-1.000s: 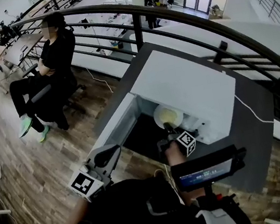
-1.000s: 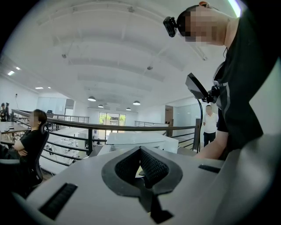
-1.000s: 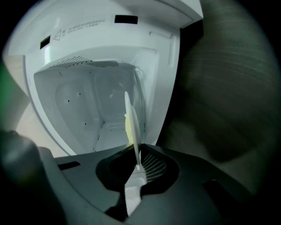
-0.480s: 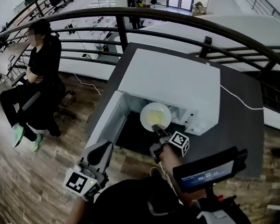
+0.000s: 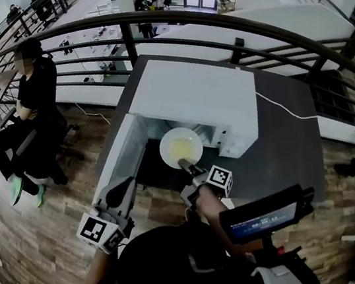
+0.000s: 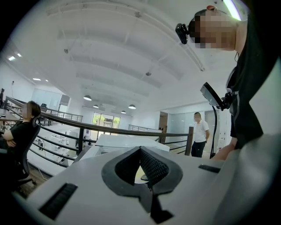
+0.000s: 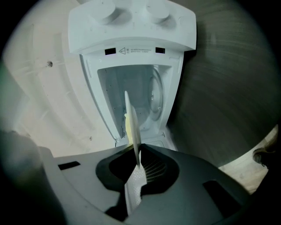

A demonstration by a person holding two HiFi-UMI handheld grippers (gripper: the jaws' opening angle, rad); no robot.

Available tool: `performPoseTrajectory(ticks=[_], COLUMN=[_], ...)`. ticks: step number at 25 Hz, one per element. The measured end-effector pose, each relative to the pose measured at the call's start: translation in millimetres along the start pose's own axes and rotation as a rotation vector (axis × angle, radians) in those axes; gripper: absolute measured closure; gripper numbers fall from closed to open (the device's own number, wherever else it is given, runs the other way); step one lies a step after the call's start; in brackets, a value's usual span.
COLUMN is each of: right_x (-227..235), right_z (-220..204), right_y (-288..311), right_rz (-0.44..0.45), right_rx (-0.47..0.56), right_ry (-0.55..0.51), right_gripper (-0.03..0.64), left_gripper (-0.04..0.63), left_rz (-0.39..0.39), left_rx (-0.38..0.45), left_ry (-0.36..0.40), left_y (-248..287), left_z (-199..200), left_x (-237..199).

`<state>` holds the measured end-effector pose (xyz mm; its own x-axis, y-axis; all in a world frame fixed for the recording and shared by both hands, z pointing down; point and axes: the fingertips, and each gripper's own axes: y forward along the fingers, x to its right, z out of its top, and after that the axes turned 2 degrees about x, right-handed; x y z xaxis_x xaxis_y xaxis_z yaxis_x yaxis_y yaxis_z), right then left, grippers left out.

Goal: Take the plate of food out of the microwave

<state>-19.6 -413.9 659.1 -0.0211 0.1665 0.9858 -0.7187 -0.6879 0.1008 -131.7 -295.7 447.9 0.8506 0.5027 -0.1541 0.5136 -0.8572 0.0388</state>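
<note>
The white microwave (image 5: 191, 99) stands on a dark grey table (image 5: 285, 144) with its door (image 5: 119, 159) swung open to the left. A white plate (image 5: 179, 146) with pale yellow food hangs level in front of the open cavity. My right gripper (image 5: 184, 165) is shut on its near rim. In the right gripper view the plate (image 7: 131, 125) shows edge-on between the jaws of that gripper (image 7: 137, 161), with the empty cavity (image 7: 145, 94) behind. My left gripper (image 5: 120, 191) is low at the left by the door, shut and holding nothing; in its own view the left gripper (image 6: 140, 151) points up over the microwave.
A curved black railing (image 5: 212, 22) runs behind the table. One person sits on a chair (image 5: 25, 108) beyond it at the left, and another stands at the right (image 6: 199, 138). A white cable (image 5: 286, 112) lies on the table. A screen device (image 5: 262, 215) hangs at my chest.
The right gripper has drawn the plate out of the microwave's mouth towards me; it now hangs in front of the cavity. The left gripper stays low by the door.
</note>
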Motion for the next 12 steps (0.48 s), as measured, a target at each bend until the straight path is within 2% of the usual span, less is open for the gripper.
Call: performPoseTrajectory(ticks=[5, 9, 12], right_x=[-6, -8, -13], right_z=[-9, -16, -22], right_y=[-16, -32, -38], right_rz=[-0.001, -0.013, -0.007], right_rx=[-0.006, -0.012, -0.017], right_ry=[0.006, -0.001, -0.006], right_gripper=[0.597, 0.597, 0.597], left_gripper=[0.591, 0.591, 0.591], left_rz=[-0.047, -0.046, -0.074], left_rx=[-0.002, -0.011, -0.011], left_ry=[-0.004, -0.002, 0.002], left_y=[3, 0, 2], left_z=[0, 0, 0], left_x=[10, 8, 7])
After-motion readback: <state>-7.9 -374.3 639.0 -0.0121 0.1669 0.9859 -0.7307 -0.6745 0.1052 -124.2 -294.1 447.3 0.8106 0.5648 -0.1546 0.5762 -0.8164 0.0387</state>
